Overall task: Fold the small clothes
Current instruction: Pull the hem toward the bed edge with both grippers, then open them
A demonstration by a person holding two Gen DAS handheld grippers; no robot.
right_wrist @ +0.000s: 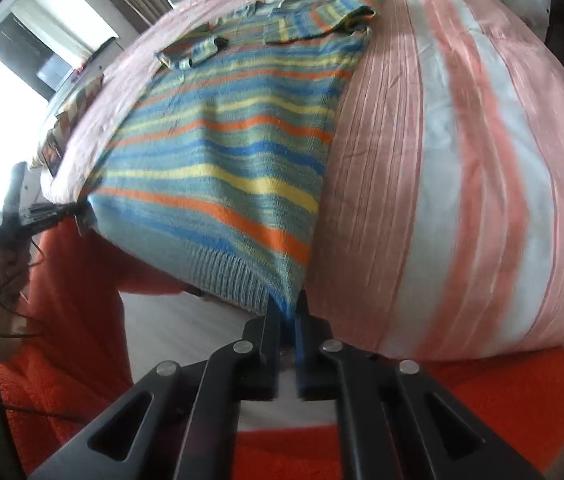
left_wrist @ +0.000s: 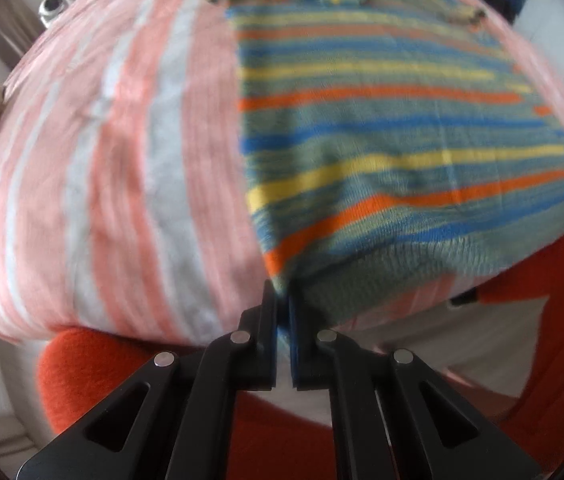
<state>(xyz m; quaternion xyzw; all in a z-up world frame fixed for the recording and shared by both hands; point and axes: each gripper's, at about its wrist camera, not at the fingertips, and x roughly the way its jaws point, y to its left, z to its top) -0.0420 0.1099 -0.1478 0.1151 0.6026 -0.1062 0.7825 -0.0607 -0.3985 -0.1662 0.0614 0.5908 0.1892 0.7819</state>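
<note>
On the striped bedspread (right_wrist: 461,160), both tongs (left_wrist: 283,300) (right_wrist: 286,304) pinch the sweater (right_wrist: 222,152)'s hem, collar pointing away.

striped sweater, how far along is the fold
Done: both sleeves already lie folded in across the top of the striped sweater. In hand: the left hand-held gripper and right hand-held gripper each pinch a hem corner. Left: carrying the hem up toward the collar.
</note>
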